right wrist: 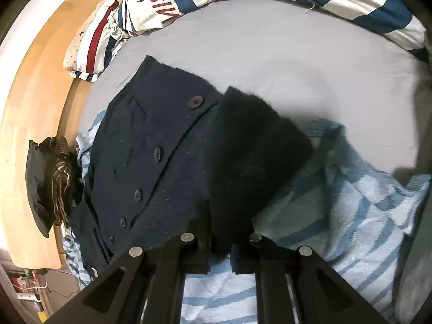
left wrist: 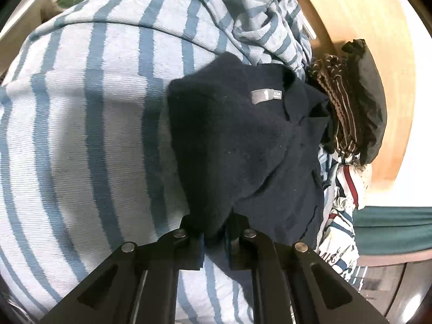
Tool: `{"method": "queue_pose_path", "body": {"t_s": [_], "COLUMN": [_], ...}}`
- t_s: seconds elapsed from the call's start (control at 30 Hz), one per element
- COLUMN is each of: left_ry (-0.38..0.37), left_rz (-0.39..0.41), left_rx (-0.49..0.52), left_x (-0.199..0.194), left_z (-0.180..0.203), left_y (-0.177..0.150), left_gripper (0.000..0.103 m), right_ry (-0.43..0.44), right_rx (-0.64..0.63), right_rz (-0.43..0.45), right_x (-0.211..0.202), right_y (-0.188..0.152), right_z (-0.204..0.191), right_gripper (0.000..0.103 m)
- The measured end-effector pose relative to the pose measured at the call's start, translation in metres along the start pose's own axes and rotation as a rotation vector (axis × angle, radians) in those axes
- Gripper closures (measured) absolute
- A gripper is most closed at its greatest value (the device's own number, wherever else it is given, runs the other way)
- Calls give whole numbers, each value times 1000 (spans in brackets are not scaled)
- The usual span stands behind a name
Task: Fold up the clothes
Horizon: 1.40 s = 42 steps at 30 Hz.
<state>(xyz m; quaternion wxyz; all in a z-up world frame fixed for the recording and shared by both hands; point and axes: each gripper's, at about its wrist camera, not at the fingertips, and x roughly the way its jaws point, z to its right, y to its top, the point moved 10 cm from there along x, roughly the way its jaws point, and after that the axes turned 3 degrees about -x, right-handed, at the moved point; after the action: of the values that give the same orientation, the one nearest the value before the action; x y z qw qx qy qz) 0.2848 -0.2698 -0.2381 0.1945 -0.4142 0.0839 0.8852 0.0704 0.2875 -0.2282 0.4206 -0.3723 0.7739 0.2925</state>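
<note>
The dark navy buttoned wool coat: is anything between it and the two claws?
Nothing visible: the left claw and right claw are each already shut on a fold of the dark navy buttoned wool coat.

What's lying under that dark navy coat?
Under the coat lies blue-striped cloth, showing on both sides of it, and a grey sheet at its far end. Whatever sits beneath the coat's middle is covered.

Label print: too small to read.
Navy coat hem: bunched between both grippers' jaws, pinched part hidden.
Striped blanket: ran off the picture's edge.
Dark bundle on the headboard: contents unclear.
</note>
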Motion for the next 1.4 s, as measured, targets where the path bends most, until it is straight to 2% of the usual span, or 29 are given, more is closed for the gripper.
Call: {"method": "queue_pose_path", "body": {"t_s": [0.27, 0.43, 0.53, 0.6, 0.63, 0.7, 0.83, 0.9, 0.97, 1.0, 1.1, 1.17, 1.3, 1.4], "left_ry": [-29, -57, -71, -80, -84, -91, -101, -123, -145, -149, -164, -163, -131, -49], "left_rz": [-21, -34, -40, -48, -53, -65, -84, -62, -40, -14, 64, 69, -23, -44], "left_rx": [-10, -2, -1, -6, -10, -20, -34, -54, -76, -84, -101, -47, 180, 312], "left_x": [-7, -4, -2, -1, 0, 1, 0, -10, -21, -29, -55, -66, -57, -35], "left_z": [-10, -5, -3, -2, -2, -2, -5, -5, -6, -5, -2, 13, 65, 91], "left_y": [-1, -4, -6, -7, -8, -9, -15, -16, -16, -13, -5, -1, -10, -19], "left_gripper": [93, 93, 93, 93, 93, 85, 59, 55, 55, 54, 44, 44, 44, 44], "right_ry": [-2, 75, 114, 140, 151, 166, 183, 188, 206, 215, 231, 225, 152, 90], "right_rx": [-7, 27, 57, 82, 93, 106, 120, 116, 96, 84, 62, 69, 93, 139], "right_rz": [-14, -14, -28, -47, -57, -71, -88, -81, -64, -52, -32, -42, -102, -176], "right_x": [-6, -4, -3, -1, 0, 3, 4, -3, -16, -24, -44, -47, -16, 17], "right_y": [-13, -11, -10, -13, -14, -17, -21, -21, -18, -17, -10, -4, 12, 16], "right_z": [9, 8, 11, 14, 17, 20, 22, 17, 8, 2, -16, -24, -30, -25], "right_gripper": [93, 92, 86, 74, 74, 74, 74, 70, 53, 53, 50, 49, 50, 51]}}
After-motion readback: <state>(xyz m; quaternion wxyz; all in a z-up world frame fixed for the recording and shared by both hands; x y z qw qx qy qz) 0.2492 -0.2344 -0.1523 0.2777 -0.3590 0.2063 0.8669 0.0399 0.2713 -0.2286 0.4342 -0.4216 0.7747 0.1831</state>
